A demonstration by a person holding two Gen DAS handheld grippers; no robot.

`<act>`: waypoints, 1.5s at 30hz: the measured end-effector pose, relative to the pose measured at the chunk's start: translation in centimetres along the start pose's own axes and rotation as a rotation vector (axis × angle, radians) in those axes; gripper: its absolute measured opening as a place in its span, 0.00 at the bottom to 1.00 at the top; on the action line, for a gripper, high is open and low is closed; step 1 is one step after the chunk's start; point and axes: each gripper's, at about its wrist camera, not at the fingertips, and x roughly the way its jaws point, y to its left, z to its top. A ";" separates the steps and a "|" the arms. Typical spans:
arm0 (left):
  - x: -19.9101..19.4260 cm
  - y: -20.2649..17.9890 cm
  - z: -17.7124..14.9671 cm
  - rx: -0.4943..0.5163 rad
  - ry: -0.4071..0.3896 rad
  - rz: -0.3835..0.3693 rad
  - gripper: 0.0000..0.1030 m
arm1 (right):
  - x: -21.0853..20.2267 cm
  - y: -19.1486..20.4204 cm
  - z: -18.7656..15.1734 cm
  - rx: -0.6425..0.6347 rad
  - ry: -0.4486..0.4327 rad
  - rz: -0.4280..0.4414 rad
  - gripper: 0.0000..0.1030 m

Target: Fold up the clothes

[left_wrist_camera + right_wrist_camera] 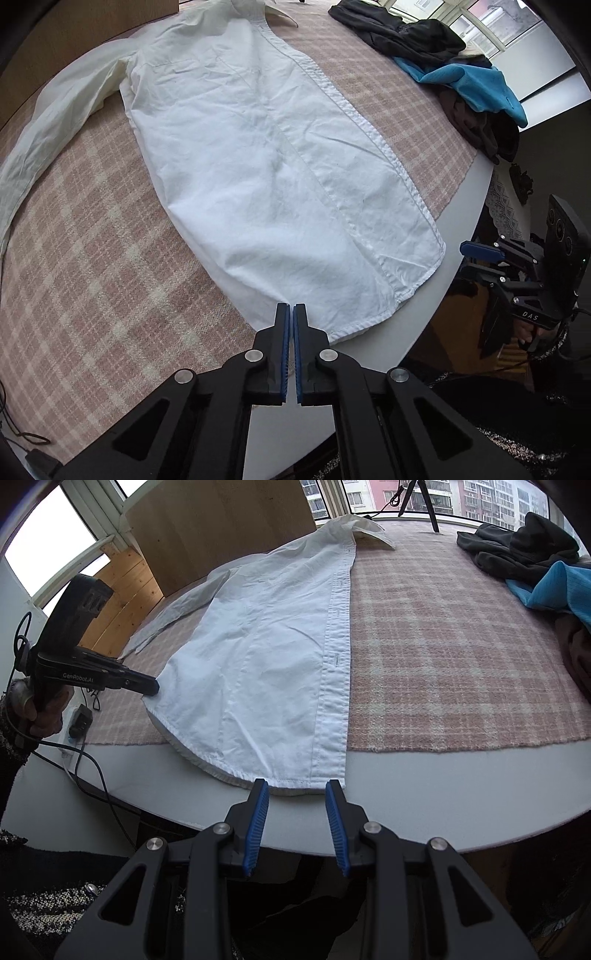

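Note:
A white button-up shirt (pixel 266 158) (pixel 266 657) lies flat on a pink plaid cloth (pixel 92 258), folded lengthwise, collar at the far end and one sleeve stretched out to the left. My left gripper (pixel 293 307) (pixel 154 689) is at the shirt's side edge near the hem, with its blue pads pressed together on a thin bit of cloth. My right gripper (pixel 296 787) (pixel 472 262) is open and low at the table's edge. The placket corner of the hem lies just ahead of the gap between its fingers.
A pile of black, blue and brown clothes (pixel 461 70) (pixel 535 557) sits at the far right of the cloth. The round white table rim (pixel 443 794) shows in front. A wooden board (pixel 221 528), cables and a black adapter (pixel 79 722) are at the left.

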 end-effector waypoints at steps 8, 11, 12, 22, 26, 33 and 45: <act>-0.5 -0.1 0.4 0.011 0.017 0.011 0.05 | 1.1 1.0 -0.3 -0.031 0.031 0.027 0.31; 0.2 -0.3 0.9 0.010 0.031 0.019 0.09 | 1.2 1.3 -0.3 -0.051 0.035 0.026 0.31; 0.7 -0.2 0.9 0.005 0.047 0.027 0.11 | 1.3 1.4 -0.3 -0.058 0.036 0.024 0.31; 2.6 0.6 0.0 -0.010 0.108 0.069 0.11 | 1.1 1.4 -0.2 -0.047 0.026 0.027 0.31; 0.5 0.3 0.7 0.001 0.040 0.034 0.00 | 0.8 1.3 0.1 -0.059 0.012 0.009 0.31; -5.4 0.9 4.5 -0.050 -0.120 -0.063 0.00 | 1.3 2.9 -0.1 -0.171 0.011 0.026 0.31; -6.0 -0.9 6.1 0.001 -0.134 -0.068 0.01 | 3.4 2.4 -0.1 -0.249 -0.002 -0.103 0.36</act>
